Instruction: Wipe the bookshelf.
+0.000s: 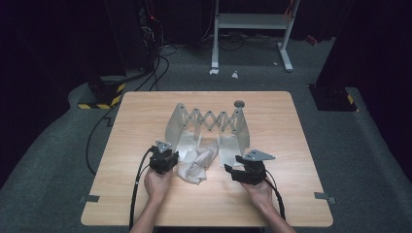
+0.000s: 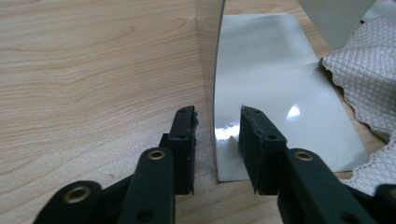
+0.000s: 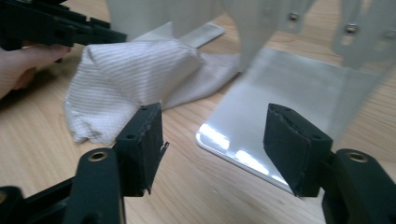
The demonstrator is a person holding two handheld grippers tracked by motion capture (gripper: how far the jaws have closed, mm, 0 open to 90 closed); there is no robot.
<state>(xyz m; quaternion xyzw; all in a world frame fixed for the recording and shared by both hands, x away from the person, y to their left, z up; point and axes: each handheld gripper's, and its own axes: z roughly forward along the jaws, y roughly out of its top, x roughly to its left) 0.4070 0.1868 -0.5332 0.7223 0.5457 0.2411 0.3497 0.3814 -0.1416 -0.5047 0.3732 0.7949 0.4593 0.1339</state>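
Observation:
A grey folding rack (image 1: 214, 119) with a scissor lattice back and two upright side panels stands mid-table. A crumpled white cloth (image 1: 197, 165) lies at its open front, partly on the glossy base flaps. My left gripper (image 1: 167, 156) sits at the left panel's near edge. In the left gripper view its jaws (image 2: 217, 116) stand apart on either side of that panel edge (image 2: 208, 46) without pressing it. My right gripper (image 1: 233, 165) is at the right flap's front corner, open wide (image 3: 215, 121) with nothing between its pads; the flap (image 3: 280, 93) and cloth (image 3: 130, 70) lie beyond.
The wooden table (image 1: 145, 111) has bare wood left, right and in front of the rack. A small grey round piece (image 1: 239, 103) sits behind the rack's right end. Beyond the table, cables (image 1: 145, 73) and a white metal stand (image 1: 252, 22) are on the floor.

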